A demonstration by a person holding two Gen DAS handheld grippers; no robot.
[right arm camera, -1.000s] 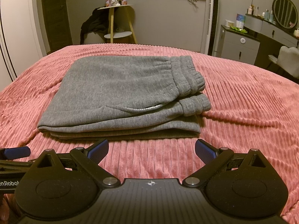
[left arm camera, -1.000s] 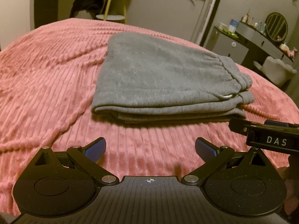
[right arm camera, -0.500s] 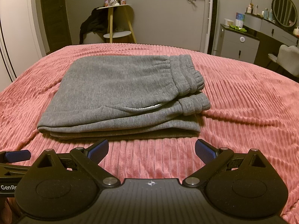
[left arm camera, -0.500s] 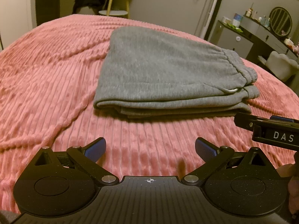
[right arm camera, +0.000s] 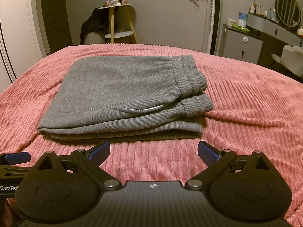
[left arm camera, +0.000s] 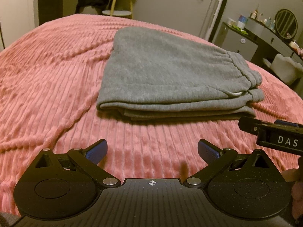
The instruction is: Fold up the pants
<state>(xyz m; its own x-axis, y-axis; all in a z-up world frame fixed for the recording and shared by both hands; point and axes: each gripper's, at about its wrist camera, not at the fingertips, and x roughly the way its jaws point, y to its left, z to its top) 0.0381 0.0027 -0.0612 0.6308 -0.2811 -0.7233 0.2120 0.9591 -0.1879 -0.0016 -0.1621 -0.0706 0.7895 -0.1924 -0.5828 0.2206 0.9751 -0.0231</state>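
Observation:
Grey sweatpants (left arm camera: 170, 75) lie folded in a flat stack on the pink ribbed bedspread (left arm camera: 47, 87), waistband and cuffs at the right end. They show in the right wrist view (right arm camera: 121, 92) too. My left gripper (left arm camera: 152, 150) is open and empty, a little short of the stack's near edge. My right gripper (right arm camera: 153, 150) is open and empty, also just short of the near edge. The right gripper's body shows at the right of the left wrist view (left arm camera: 274, 134). The left gripper's fingertip shows at the left of the right wrist view (right arm camera: 17, 156).
Beyond the bed stand a wooden side table with dark clothing (right arm camera: 113, 24), a white tower fan (right arm camera: 214, 17), a grey dresser with bottles and a round mirror (right arm camera: 265, 36), and a pale chair (right arm camera: 291, 58).
The left wrist view has tilted up and pulled back slightly, so the pants sit lower and farther right. The right gripper has backed off a little. Both stay open.

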